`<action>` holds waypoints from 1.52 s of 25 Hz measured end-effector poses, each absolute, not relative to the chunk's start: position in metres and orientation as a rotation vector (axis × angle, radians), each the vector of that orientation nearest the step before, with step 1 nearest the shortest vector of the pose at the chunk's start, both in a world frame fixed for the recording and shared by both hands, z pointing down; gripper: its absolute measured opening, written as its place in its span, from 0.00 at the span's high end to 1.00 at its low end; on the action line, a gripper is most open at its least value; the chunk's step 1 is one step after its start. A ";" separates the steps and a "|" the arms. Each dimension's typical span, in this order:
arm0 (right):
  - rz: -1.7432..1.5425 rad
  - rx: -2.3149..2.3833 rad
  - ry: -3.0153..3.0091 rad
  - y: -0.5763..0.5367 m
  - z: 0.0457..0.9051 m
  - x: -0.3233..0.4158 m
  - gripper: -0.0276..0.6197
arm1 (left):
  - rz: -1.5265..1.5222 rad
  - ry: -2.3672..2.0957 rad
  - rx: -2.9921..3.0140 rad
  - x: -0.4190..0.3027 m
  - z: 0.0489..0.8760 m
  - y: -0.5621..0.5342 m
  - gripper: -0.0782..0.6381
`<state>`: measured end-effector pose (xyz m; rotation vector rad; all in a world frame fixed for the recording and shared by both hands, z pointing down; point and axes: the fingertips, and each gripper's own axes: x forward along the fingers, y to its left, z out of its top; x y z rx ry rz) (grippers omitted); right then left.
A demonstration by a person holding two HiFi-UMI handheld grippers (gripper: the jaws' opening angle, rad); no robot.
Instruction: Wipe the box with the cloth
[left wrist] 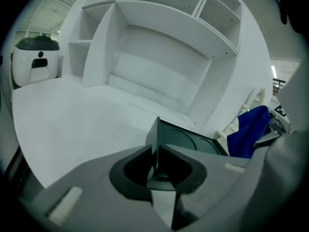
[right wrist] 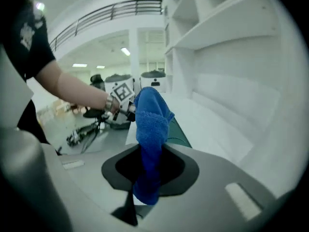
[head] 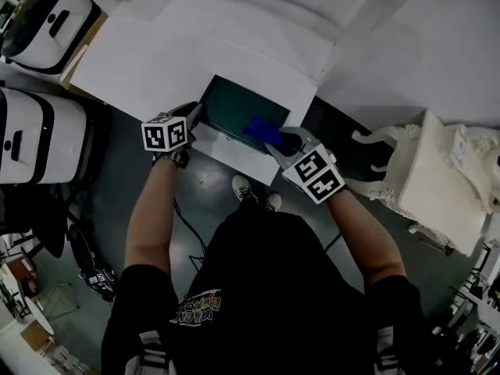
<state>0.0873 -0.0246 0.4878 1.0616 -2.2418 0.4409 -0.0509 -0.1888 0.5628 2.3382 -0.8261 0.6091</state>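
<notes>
While the whole thing plays out on a big white surface (head: 148, 61), the white shelf unit (left wrist: 164, 37) along its back edge is the next biggest thing, with open compartments up top. Off the surface's left edge there are a couple of rounded white machines (head: 47, 14), and off the right edge a white ornate piece of furniture (head: 437, 170) stands on the floor.

The box (head: 234, 108) is dark green, shallow and open on top. It sits right at the front edge of the surface, toward the front right corner. In the left gripper view you can see round outlines in its bottom.

The cloth (head: 258, 129) is bright blue and fluffy, bunched up over the box's near right side. I can't tell whether it actually touches the box.

The left gripper (head: 195, 116) is at the box's left end. Its own view shows the jaws clamped together on the thin upright wall of the box, right at a corner edge, so it's got the box pinned.

The right gripper (head: 277, 143) has its jaws closed on the cloth, which stands up out of them in a tall fold, with a bit poking out at the bottom end too.
</notes>
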 end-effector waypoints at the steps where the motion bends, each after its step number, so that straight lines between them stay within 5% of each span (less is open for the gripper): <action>1: 0.524 1.098 -2.289 -0.020 0.486 0.084 0.82 | 0.613 -0.832 2.336 -0.051 0.563 -0.189 0.81; 8: 1.015 1.178 -2.440 0.007 0.496 0.060 0.82 | 0.620 -0.874 2.324 -0.051 0.564 -0.192 0.81; 38: 1.708 1.444 -2.139 -0.115 0.604 -0.114 0.82 | 0.529 -0.347 2.308 -0.045 0.566 -0.189 0.76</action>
